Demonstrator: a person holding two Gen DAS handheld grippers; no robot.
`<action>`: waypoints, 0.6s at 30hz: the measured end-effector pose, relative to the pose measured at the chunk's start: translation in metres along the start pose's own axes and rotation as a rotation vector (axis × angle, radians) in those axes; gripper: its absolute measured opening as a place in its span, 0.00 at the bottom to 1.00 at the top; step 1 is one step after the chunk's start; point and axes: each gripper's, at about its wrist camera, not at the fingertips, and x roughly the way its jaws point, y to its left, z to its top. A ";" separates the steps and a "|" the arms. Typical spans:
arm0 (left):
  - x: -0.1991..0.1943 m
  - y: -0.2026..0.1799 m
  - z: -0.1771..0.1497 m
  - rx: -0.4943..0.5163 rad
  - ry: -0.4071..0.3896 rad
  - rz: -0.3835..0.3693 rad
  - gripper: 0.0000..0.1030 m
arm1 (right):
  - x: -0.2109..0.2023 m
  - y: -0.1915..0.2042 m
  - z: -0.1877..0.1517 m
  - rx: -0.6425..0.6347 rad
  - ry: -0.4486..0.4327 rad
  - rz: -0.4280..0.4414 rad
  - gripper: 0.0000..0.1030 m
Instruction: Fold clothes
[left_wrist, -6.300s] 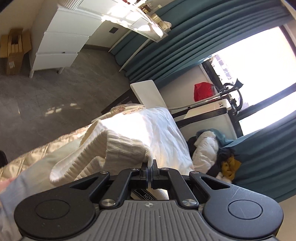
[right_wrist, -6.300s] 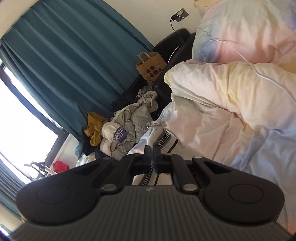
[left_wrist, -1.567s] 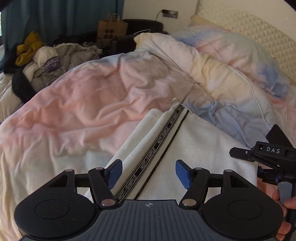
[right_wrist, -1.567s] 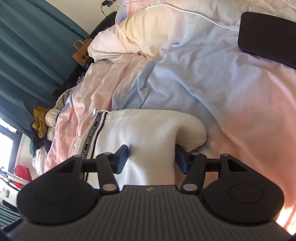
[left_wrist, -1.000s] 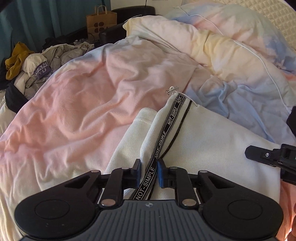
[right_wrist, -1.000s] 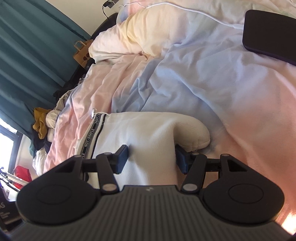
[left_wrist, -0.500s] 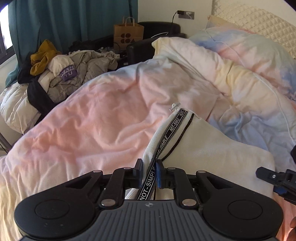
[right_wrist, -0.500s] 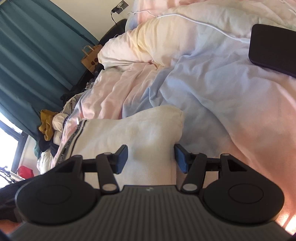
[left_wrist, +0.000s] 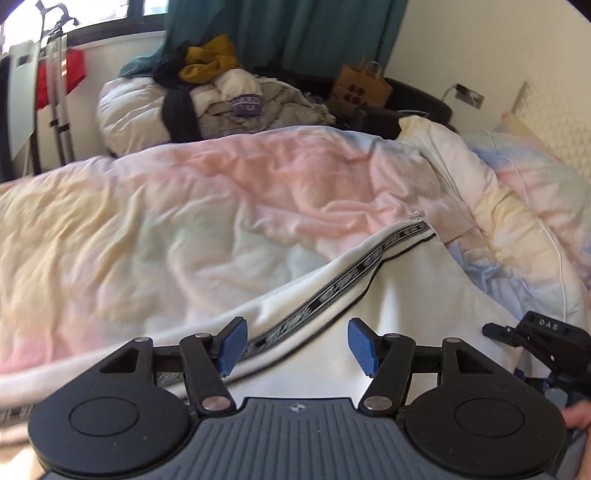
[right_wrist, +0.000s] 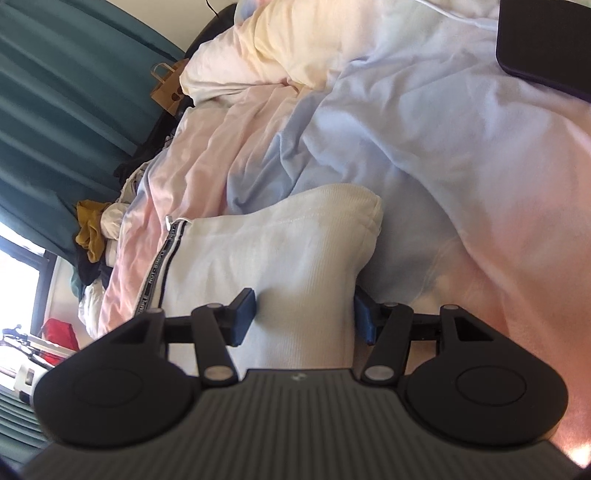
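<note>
Left wrist view: white garment lies on the duvet, its lettered black tape between my jaws.
Left gripper: jaws opening, pads clear of cloth.
Right gripper: half-wide, pads astride a thick white fold; whether they press it, I cannot tell.
Advice: I'd smooth the released edge flat before regripping.
</note>
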 end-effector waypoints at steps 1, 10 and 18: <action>-0.018 0.016 -0.014 -0.047 -0.005 0.021 0.61 | 0.000 0.000 0.001 -0.002 0.019 0.007 0.56; -0.130 0.110 -0.117 -0.179 -0.017 0.223 0.62 | -0.009 -0.005 0.002 0.044 0.185 0.056 0.56; -0.138 0.138 -0.133 -0.286 -0.056 0.207 0.63 | -0.006 -0.027 0.001 0.211 0.288 0.128 0.56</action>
